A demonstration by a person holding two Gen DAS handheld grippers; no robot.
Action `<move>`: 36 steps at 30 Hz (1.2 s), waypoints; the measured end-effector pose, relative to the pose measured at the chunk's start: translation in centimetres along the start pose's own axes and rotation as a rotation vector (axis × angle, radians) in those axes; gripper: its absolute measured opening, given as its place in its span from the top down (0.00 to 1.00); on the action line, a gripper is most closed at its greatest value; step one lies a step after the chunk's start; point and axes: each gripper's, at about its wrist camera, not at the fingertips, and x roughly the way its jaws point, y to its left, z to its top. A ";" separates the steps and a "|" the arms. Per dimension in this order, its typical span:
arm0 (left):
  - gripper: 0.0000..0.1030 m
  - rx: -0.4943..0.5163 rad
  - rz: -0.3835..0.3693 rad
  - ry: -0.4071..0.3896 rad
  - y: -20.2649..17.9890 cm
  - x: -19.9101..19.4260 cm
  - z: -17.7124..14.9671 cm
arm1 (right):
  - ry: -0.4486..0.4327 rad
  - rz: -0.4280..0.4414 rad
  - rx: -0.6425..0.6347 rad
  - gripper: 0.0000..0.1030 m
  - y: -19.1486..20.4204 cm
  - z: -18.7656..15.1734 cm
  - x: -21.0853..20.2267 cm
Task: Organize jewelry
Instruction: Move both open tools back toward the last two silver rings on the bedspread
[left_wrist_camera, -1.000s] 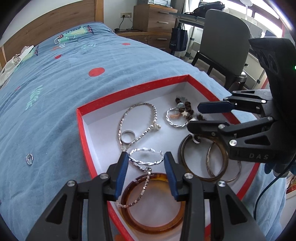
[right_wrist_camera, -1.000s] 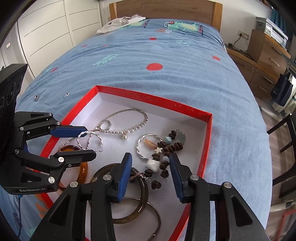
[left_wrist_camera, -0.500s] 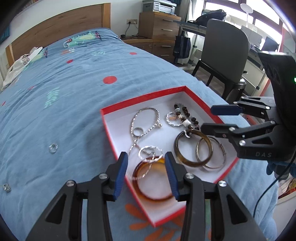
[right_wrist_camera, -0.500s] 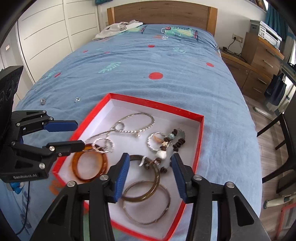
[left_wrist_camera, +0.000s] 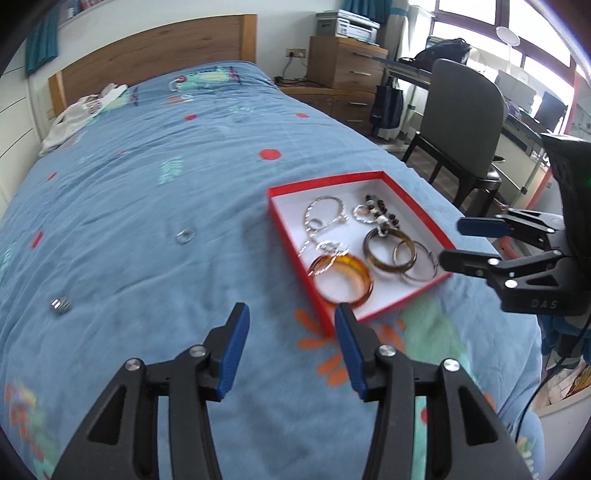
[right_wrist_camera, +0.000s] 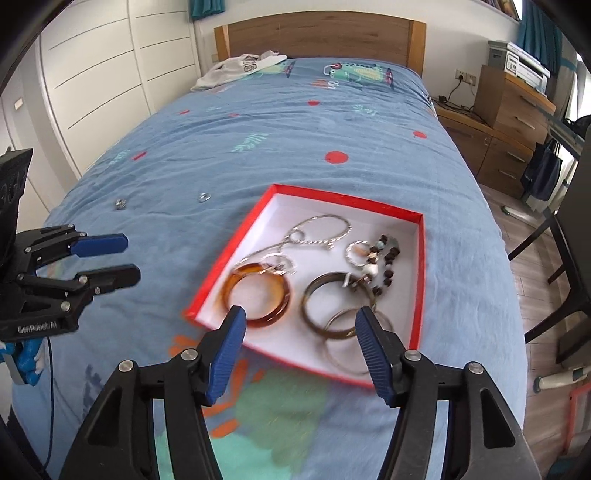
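Note:
A red box (left_wrist_camera: pixel 288 229) (right_wrist_camera: pixel 419 266) with a white floor lies on the blue bedspread. It holds an amber bangle (left_wrist_camera: pixel 341 278) (right_wrist_camera: pixel 260 295), a dark brown bangle (left_wrist_camera: pixel 384 249) (right_wrist_camera: pixel 332 302), thin metal bangles (left_wrist_camera: pixel 419 264), silver chains (left_wrist_camera: pixel 325 218) (right_wrist_camera: pixel 317 236) and a dark bead bracelet (left_wrist_camera: pixel 380 214) (right_wrist_camera: pixel 388 262). Two small silver rings (left_wrist_camera: pixel 184 235) (left_wrist_camera: pixel 60 305) lie loose on the bedspread, left of the box. My left gripper (left_wrist_camera: pixel 291 332) hovers above the bedspread just short of the box, jaws opening, nothing between them. My right gripper (right_wrist_camera: pixel 299 332) hangs over the box's near edge, jaws opening, empty.
A crumpled white garment (right_wrist_camera: pixel 240 70) lies near the wooden headboard (right_wrist_camera: pixel 317 35). Right of the bed stand wooden drawers (left_wrist_camera: pixel 343 62), a grey chair (left_wrist_camera: pixel 461 122) and a desk. White wardrobe doors (right_wrist_camera: pixel 92 74) line the left side.
Both grippers have lifted and pulled back from inside the box, so the whole box and the loose rings now show. Both pairs of jaws stand wider.

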 end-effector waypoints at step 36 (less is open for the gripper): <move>0.48 -0.264 0.269 0.011 10.4 -14.2 -17.8 | -0.164 -0.075 -0.070 0.19 19.2 -8.4 -10.5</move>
